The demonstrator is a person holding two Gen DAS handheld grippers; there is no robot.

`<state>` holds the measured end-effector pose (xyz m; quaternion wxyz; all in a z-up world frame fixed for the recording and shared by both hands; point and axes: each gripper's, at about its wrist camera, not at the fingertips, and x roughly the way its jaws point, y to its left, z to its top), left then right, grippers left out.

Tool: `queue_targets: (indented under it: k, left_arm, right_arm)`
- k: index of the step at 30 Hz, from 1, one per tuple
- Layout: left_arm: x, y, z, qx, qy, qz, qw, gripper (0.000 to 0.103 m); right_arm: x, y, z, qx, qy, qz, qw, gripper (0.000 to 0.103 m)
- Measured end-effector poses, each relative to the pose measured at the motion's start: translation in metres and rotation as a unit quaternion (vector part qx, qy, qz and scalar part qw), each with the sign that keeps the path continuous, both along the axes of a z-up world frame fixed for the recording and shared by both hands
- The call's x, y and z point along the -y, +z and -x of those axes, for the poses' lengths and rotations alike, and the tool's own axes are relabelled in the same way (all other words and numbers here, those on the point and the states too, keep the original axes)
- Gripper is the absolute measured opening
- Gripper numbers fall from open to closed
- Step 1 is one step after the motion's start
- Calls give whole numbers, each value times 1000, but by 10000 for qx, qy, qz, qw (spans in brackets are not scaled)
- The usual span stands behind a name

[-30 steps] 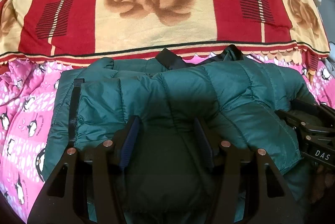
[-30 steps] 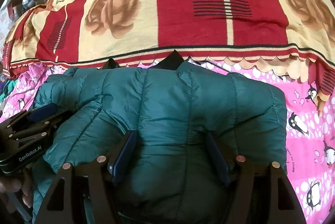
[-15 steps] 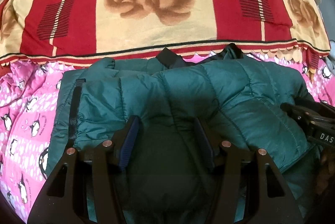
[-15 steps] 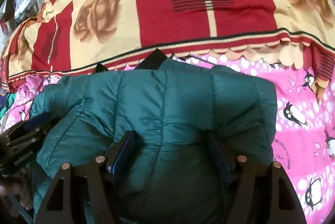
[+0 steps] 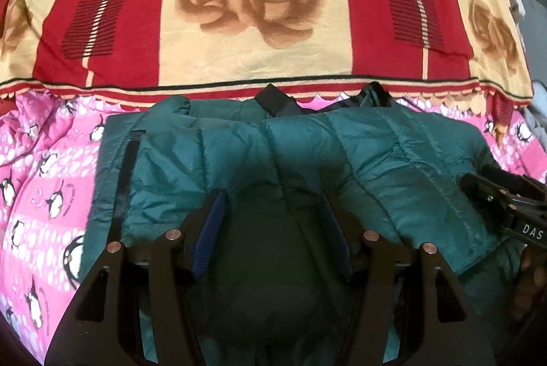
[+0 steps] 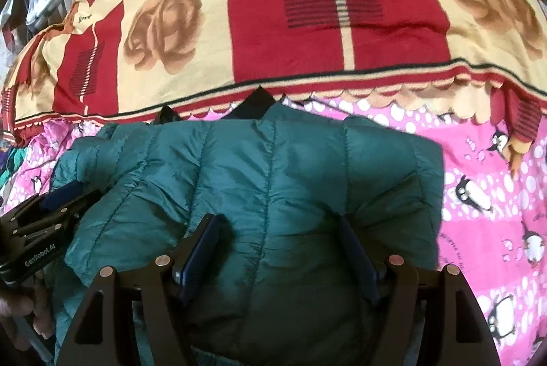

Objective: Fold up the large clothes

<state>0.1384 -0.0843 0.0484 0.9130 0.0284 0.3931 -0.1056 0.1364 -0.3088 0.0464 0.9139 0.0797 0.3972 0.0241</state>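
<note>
A dark green puffy jacket [image 5: 376,154] lies folded on the bed, its black collar toward the blanket. My left gripper [image 5: 273,198] is shut on a thick fold at the jacket's near edge, and the fabric bulges dark between its blue pads. In the right wrist view the same jacket [image 6: 273,161] fills the middle, and my right gripper [image 6: 277,222] is shut on a wide bunch of its near edge. Each gripper shows in the other's view: the right gripper [image 5: 478,178] at the jacket's right side, the left gripper [image 6: 68,195] at its left side.
A red and cream rose blanket [image 5: 256,58] covers the far half of the bed. Pink penguin bedding [image 5: 41,178] lies under and around the jacket, with more pink bedding [image 6: 495,195] to the right. A hand [image 5: 530,280] holds the right gripper's handle.
The right wrist view has tilted a little. Both grippers keep the same hold and the jacket lies as before.
</note>
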Motion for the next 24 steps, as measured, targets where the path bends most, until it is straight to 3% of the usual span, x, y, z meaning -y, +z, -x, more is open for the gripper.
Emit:
queue_targets:
  k: [3,6,9,14,19,24]
  left_arm:
    - [-6,11,11,329,244,-145,9991,58]
    - [2,-8,10,-71,54,-430,9990,58]
    - [6,-7,17,81,-50,-724,9973,58]
    - [-15,19,44,159,67,-397,9991,58]
    - [-47,48,98,610,50,-325,9976,58]
    - [-87,50,139,757,115,-423,9962,58]
  right_arm:
    - [-2,1,9,-46,21,9,10000,70]
    - [-9,-8,15,-218,80,222,9995,70]
    - [-6,0,24,-190,40,125,9997,70]
    - [16,31,70,274,-315,-463,9981,70]
    - [35,51,132,601,-432,-166,9971,70]
    - [46,50,189,594,-225,-69,9980,70]
